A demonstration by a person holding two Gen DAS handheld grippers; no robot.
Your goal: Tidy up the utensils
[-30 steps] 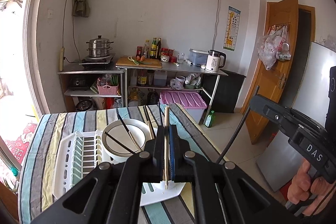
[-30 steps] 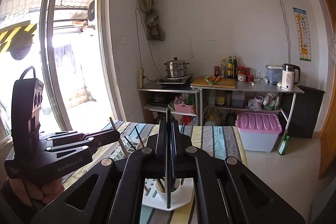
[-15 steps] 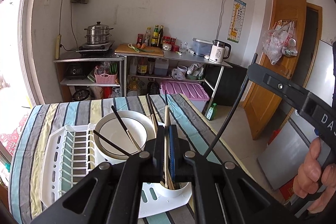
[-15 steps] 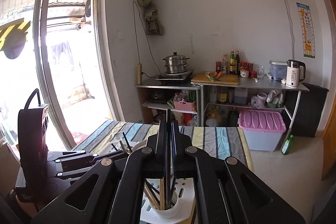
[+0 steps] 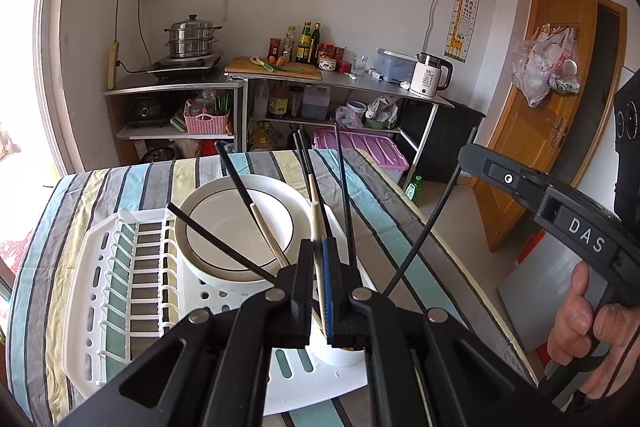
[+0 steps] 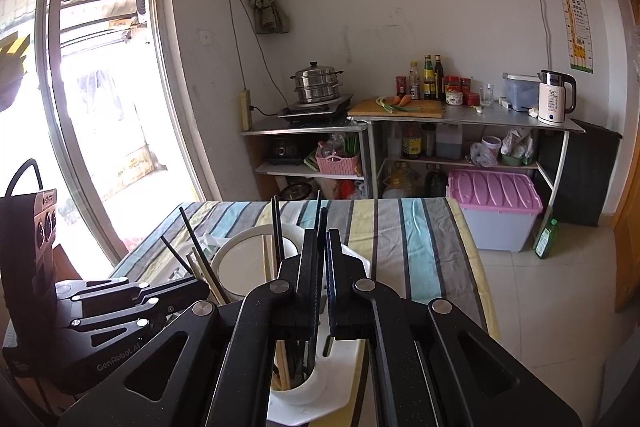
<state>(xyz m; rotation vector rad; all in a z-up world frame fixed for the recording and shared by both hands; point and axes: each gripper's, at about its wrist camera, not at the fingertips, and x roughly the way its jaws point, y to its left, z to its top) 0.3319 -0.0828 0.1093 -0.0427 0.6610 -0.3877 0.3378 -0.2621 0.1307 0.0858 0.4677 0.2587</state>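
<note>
Chopstick [image 5: 317, 227] stands near-upright, tip in cup [image 5: 340, 355], clamped by left gripper [image 5: 316, 283] jaws

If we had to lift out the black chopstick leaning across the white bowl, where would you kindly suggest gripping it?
Probably the upper black shaft of the black chopstick, approached from above the white bowl. It leans leftward with that end free in the air, while its lower end is hidden behind the left gripper.
</note>
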